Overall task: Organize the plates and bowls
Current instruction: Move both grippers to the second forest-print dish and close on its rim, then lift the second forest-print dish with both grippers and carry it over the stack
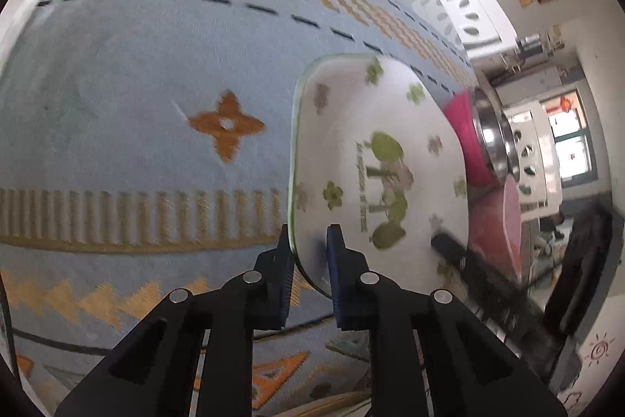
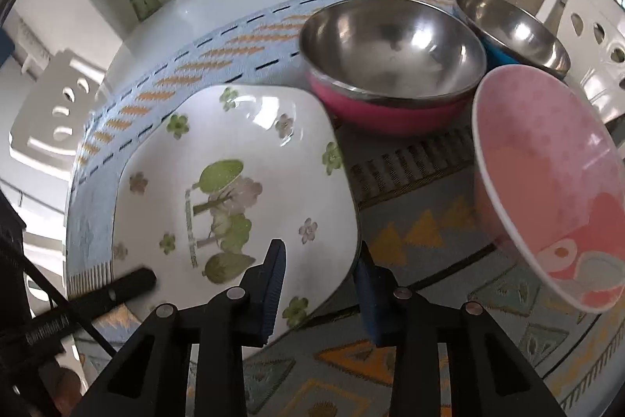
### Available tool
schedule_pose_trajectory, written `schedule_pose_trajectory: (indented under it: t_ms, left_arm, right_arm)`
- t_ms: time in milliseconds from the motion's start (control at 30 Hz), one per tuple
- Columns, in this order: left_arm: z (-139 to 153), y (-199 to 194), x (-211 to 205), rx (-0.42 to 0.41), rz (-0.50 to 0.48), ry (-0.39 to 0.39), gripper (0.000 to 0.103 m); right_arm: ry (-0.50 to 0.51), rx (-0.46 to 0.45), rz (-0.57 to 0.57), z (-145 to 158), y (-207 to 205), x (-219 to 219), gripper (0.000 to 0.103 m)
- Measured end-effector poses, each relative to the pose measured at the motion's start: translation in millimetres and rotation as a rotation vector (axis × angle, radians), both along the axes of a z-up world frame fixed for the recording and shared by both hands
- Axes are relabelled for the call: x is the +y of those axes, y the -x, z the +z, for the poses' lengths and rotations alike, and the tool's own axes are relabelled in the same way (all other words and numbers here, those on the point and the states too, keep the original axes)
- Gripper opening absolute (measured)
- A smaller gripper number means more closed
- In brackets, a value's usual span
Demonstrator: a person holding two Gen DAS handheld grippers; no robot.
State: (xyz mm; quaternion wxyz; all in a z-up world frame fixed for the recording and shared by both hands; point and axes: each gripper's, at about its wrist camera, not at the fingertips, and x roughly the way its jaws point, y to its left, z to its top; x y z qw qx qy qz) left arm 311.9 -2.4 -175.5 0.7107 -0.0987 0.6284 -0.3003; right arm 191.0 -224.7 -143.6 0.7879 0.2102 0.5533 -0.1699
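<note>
Fingers of the left gripper pinch the thin rim of the plate, a glossy white rounded square with green trees. Right gripper fingers stand apart, straddling the plate's opposite corner over the woven blue cloth on the table. Right of it: a steel bowl in a magenta shell, a second steel bowl, and a tilted pink bowl.

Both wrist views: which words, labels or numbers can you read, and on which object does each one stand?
Floral plate: one line of print beside the tree picture, too blurred to read.
Black bar at the lower left of the right wrist view: white lettering, too small and blurred to read.
Nothing else carries text.
</note>
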Motion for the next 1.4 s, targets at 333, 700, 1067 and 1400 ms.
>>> schedule_pose_trajectory:
  t_ms: [333, 700, 1067, 1400]
  left_arm:
    - [2, -22, 18, -0.007, 0.028, 0.011, 0.013]
    - [0, -9, -2, -0.078, -0.021, -0.005, 0.013]
    - [33, 2, 13, -0.206, -0.048, 0.023, 0.016]
    - [87, 38, 45, -0.314, -0.004, 0.055, 0.016]
  right_arm:
    - [-0.102, 0.042, 0.024, -5, 4, 17, 0.037]
    - [-0.064, -0.026, 0.105, -12, -20, 5, 0.036]
    - [-0.101, -0.107, 0.197, 12, -2, 21, 0.031]
    - [-0.098, -0.205, 0.239, 60, 27, 45, 0.031]
